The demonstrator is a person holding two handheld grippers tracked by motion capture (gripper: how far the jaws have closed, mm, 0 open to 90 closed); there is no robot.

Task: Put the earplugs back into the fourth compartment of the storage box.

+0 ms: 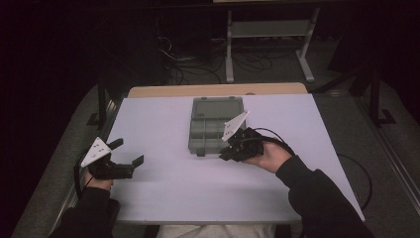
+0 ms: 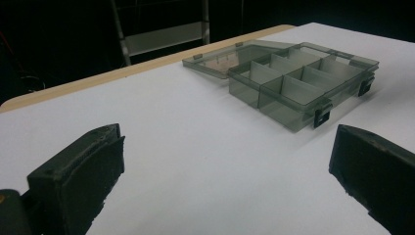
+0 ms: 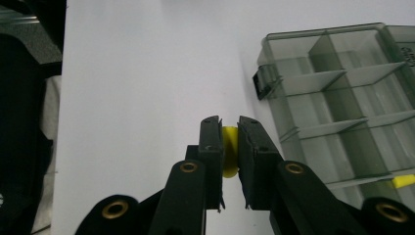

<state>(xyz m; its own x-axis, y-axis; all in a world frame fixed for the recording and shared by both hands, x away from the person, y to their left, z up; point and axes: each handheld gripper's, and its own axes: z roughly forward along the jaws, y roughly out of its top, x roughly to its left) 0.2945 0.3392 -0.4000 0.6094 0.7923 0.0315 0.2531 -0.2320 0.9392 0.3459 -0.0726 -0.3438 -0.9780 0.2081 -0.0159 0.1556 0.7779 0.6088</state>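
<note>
A smoky grey compartment box (image 1: 215,130) lies mid-table with its lid (image 1: 218,107) folded open to the far side. My right gripper (image 1: 226,154) hovers at the box's near right corner. In the right gripper view it (image 3: 229,128) is shut on a small yellow piece (image 3: 230,149), with the box (image 3: 342,107) just to its right. Another yellow bit (image 3: 404,181) lies in a near compartment. My left gripper (image 1: 130,151) rests open at the table's left, well clear of the box. Its jaws stand wide apart (image 2: 230,147), with nothing between them, facing the box (image 2: 303,83).
The white table top (image 1: 168,188) has a wooden strip (image 1: 218,89) along its far edge. Beyond it are a metal frame stand (image 1: 267,34) and cables on a dark floor. A black post (image 1: 101,99) stands off the table's left side.
</note>
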